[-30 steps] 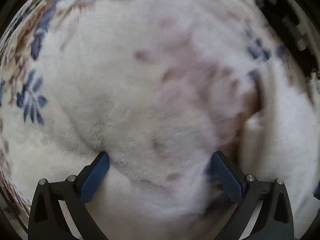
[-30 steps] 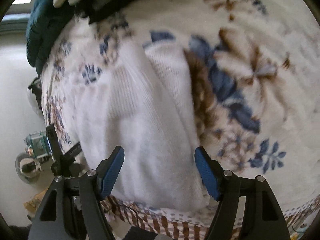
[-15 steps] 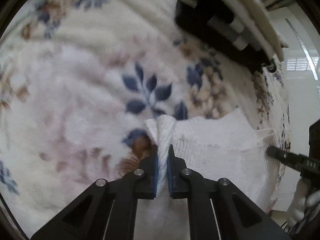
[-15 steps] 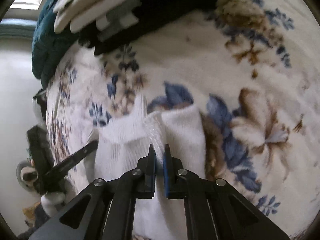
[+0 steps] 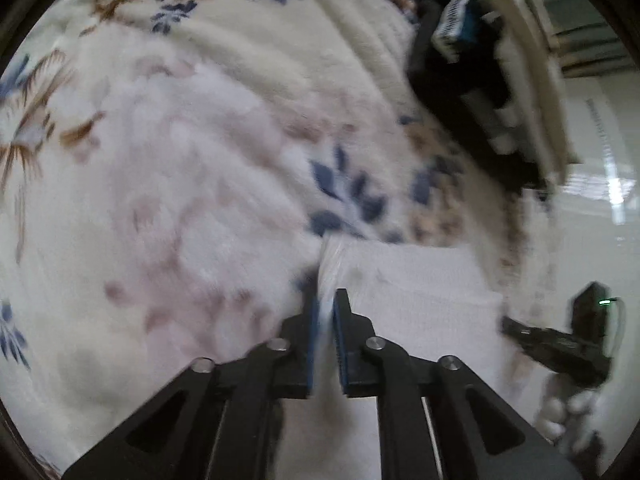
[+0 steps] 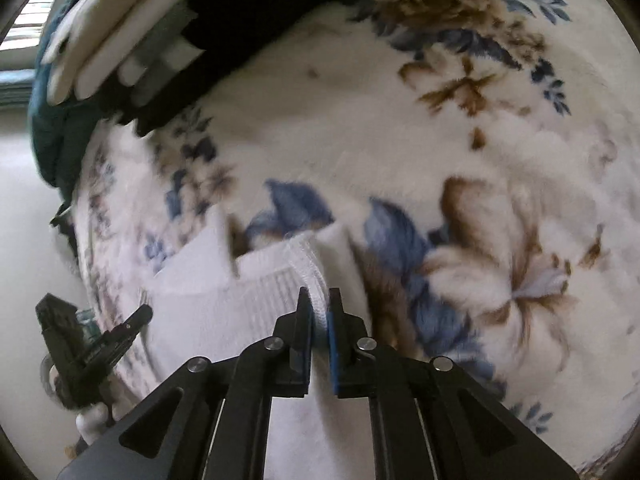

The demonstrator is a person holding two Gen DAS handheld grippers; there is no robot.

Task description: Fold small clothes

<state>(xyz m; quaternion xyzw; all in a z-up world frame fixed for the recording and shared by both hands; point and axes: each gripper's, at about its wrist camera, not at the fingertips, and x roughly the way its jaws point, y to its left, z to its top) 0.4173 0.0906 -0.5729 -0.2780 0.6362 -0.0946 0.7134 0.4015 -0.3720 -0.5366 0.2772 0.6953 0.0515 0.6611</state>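
The white cloth [image 5: 408, 292] lies on the flowery blanket [image 5: 180, 180], near the pile of folded clothes [image 6: 132, 52]. The left gripper [image 5: 326, 312] pinches one edge of it, and the right gripper [image 6: 318, 308] pinches the ribbed edge. If either pulls too hard, the thin edge could slip out and the fold would flop crooked.

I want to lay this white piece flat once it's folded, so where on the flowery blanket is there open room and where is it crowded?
Both grippers, left and right, pinch the white garment. The blanket lies bare between the garment and the stacked clothes, and to the right over the big flower. It is crowded along that stack at the far edge.
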